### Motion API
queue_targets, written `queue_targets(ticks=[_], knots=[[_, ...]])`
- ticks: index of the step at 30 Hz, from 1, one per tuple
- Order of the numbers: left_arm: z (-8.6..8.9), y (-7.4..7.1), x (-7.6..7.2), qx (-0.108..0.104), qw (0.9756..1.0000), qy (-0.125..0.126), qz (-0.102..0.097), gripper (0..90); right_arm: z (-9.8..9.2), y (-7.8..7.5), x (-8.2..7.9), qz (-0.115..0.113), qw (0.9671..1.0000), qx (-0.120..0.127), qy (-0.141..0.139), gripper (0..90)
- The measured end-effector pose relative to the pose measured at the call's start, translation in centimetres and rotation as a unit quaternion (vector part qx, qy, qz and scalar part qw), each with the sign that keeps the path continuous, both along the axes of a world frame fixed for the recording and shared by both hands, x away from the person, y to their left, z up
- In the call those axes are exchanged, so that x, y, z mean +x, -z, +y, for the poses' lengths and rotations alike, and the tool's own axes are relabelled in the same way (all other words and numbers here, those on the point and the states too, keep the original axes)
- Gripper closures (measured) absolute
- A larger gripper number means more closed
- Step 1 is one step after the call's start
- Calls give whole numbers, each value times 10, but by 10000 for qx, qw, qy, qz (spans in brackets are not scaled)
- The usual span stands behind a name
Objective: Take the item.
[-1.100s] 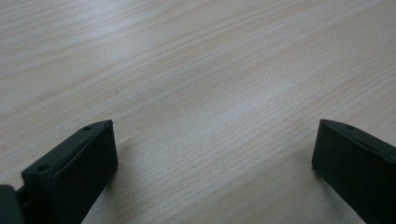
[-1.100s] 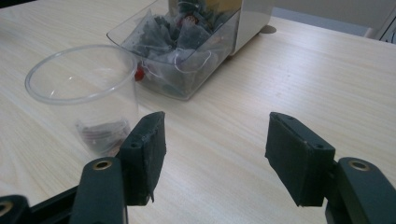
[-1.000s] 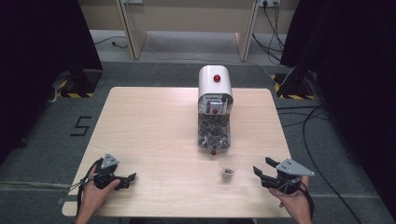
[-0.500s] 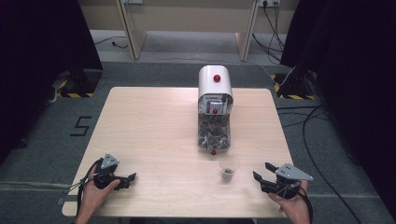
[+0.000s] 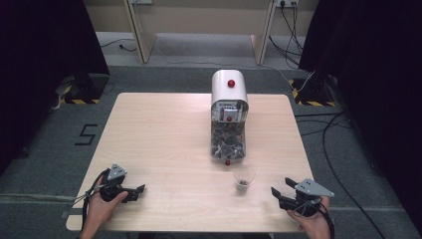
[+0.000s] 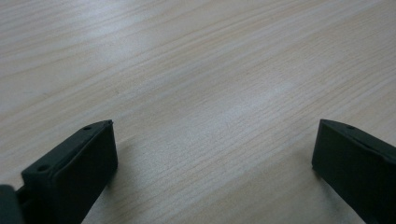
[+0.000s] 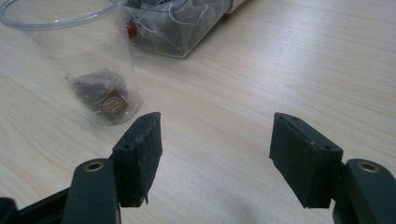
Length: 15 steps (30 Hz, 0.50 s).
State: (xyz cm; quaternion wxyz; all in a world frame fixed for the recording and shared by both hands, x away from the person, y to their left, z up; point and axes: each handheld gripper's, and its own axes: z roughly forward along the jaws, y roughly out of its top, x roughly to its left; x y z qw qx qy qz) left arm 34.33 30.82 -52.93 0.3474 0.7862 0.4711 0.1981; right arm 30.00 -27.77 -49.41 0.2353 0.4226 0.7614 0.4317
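Where the right gripper (image 5: 280,190) points, a clear plastic cup (image 5: 244,178) stands upright on the table (image 5: 164,134), near the front edge and right of centre; it holds one dark tea bag (image 7: 103,97) with a round gold-rimmed label, lying at the bottom. Cup and right gripper are near each other but apart, the cup standing ahead and off to the left of the jaws in the right gripper view.
Right gripper: held in the person's right hand (image 5: 311,221) at the front right corner; jaws apart, just now opening wider, bare tabletop between them.
Dispenser (image 5: 229,117): white domed top with a red knob, clear lower bin full of tea bags, just behind the cup.
Left gripper (image 5: 140,189): held in the left hand (image 5: 102,206) at the front left corner, well apart from the cup; jaws spread wide over bare wood, nothing between them.
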Motion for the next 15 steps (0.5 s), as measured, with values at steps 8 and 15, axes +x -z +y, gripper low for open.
queue_targets(ticks=[8,15], knots=[[0,0,0,0,10000,-1,-1,0,1,5,-5,-24,9997,134,181,278],[0,0,0,1,10000,1,-1,0,4,11,-12,3,9997,173,183,242]])
